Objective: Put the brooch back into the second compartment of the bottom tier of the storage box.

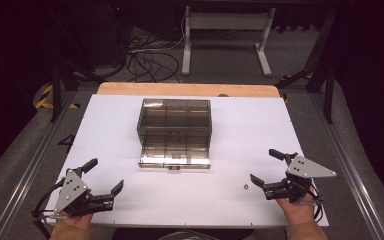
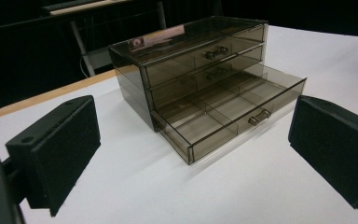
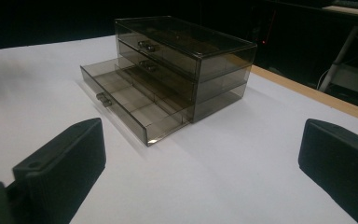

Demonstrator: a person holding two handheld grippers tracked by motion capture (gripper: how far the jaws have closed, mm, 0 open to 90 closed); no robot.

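While both grippers rest near the person's edge of the white table [image 1: 110, 120], the smoky transparent drawer box [image 1: 175, 120] stands at mid-table with its bottom drawer [image 1: 175, 152] pulled out toward the person and its two upper drawers closed. The left gripper [image 1: 102, 176] holds its jaws wide apart with nothing between them, as does the right gripper [image 1: 270, 167]. A small object [image 1: 246, 187], too small to identify with certainty but possibly a ring or bead, lies on the table just beside the right gripper, well apart from the box. The step in hand appears to be picking up this item for the open drawer, whose compartments look empty in the left gripper view [image 2: 223, 112]. To do it well, the right gripper should descend with its jaws straddling the object squarely, close gently, and carry it low over the drawer's front wall.
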